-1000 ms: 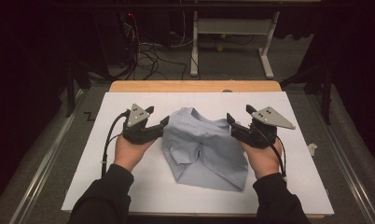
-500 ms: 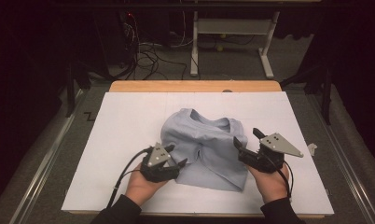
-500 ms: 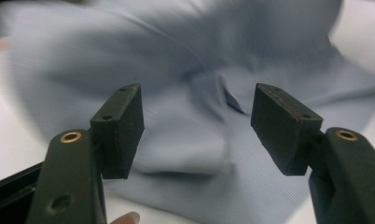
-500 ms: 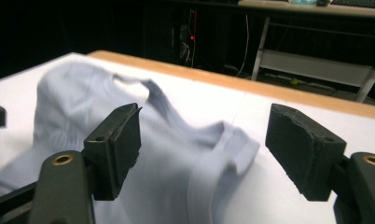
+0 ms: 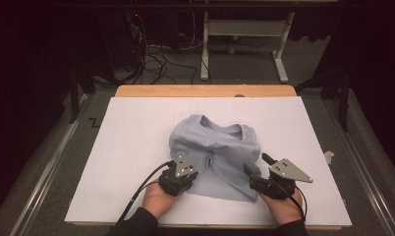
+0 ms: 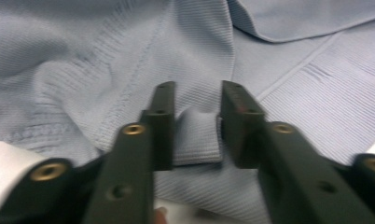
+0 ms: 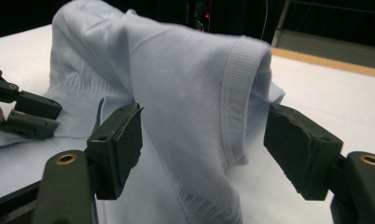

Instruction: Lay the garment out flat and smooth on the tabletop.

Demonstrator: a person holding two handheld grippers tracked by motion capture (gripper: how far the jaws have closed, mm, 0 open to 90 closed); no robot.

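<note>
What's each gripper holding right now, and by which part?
Left gripper pinches a small fold of the light blue shirt at its near edge. Right gripper is open around a raised ribbed edge, not closed on it.

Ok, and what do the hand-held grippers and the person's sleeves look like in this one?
Both are black two-jaw tools. The left hand-held gripper carries a small grey three-cornered plate and trails a black cable. The right hand-held gripper has a larger grey plate. Close up, the jaws show brass-coloured screw holes and blocky black pads. The person wears dark long sleeves.
</note>
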